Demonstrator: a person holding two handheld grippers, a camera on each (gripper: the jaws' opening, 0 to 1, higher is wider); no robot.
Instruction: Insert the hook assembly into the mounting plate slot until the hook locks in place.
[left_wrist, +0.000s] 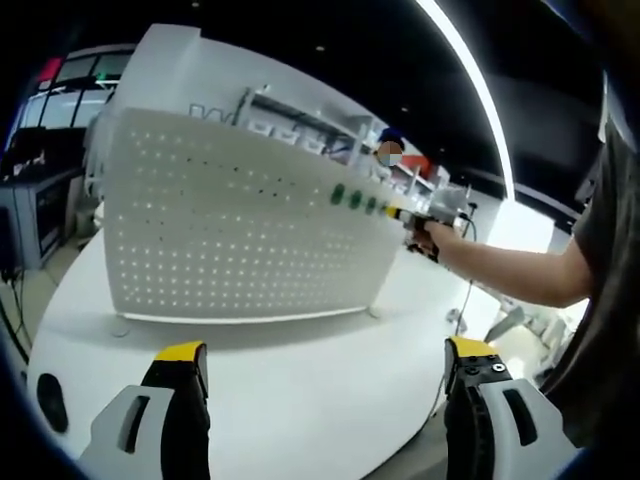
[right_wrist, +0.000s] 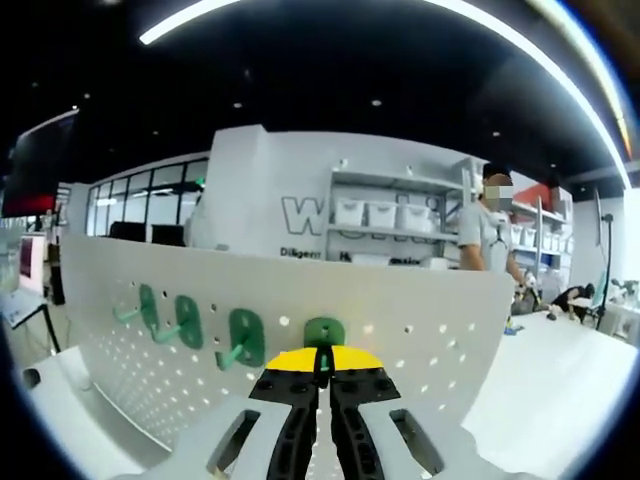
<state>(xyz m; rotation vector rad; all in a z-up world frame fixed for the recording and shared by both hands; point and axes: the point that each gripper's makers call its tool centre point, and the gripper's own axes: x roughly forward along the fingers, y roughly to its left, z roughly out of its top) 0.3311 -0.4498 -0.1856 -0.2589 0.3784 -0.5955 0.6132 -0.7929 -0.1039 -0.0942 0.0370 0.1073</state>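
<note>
Indoors, white round table (left_wrist: 300, 400), perforated plate (left_wrist: 230, 240), right tool (right_wrist: 322, 365) clamping green hook (right_wrist: 323, 333), left tool (left_wrist: 325, 365) wide, ceiling light strip (right_wrist: 500, 20)

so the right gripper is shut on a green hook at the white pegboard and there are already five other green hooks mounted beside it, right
Not five. The right gripper view shows three other green plastic hooks mounted on the white perforated pegboard. The rest holds: the right gripper is shut on a fourth green hook at the board.
</note>
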